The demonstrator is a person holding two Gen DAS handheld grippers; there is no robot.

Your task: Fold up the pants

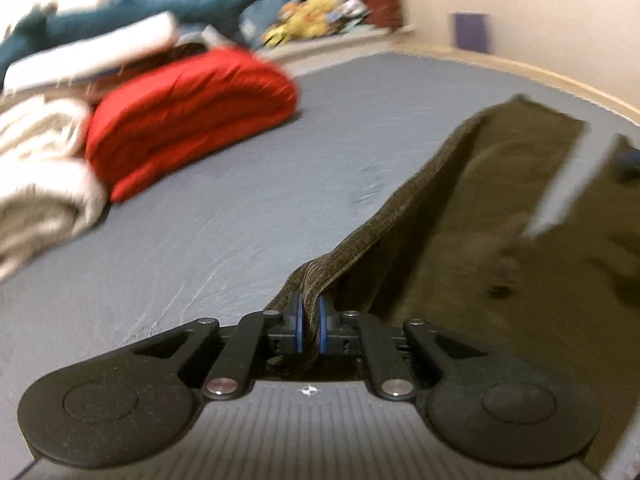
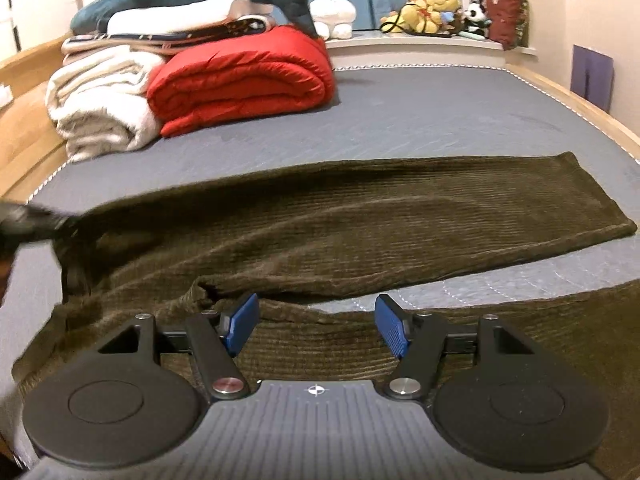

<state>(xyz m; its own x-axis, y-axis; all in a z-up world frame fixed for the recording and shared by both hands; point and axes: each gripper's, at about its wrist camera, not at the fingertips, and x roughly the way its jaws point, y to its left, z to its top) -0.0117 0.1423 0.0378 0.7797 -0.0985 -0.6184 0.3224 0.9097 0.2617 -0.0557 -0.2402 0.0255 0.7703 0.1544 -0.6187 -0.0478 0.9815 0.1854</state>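
Your left gripper (image 1: 309, 312) is pinching a bunched edge of the olive corduroy pants (image 2: 360, 232), lifting it off the grey mattress (image 2: 400, 120). Your right gripper (image 2: 316, 326) is hovering spread wide over the near leg. Pants are lying crosswise, well apart from the red quilt (image 2: 244, 80).

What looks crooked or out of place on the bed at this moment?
Only the pants look askew. The two legs do not lie one on the other: a strip of the grey mattress shows between them. The left gripper pinches a bunched edge, while the right gripper is open above the near leg.
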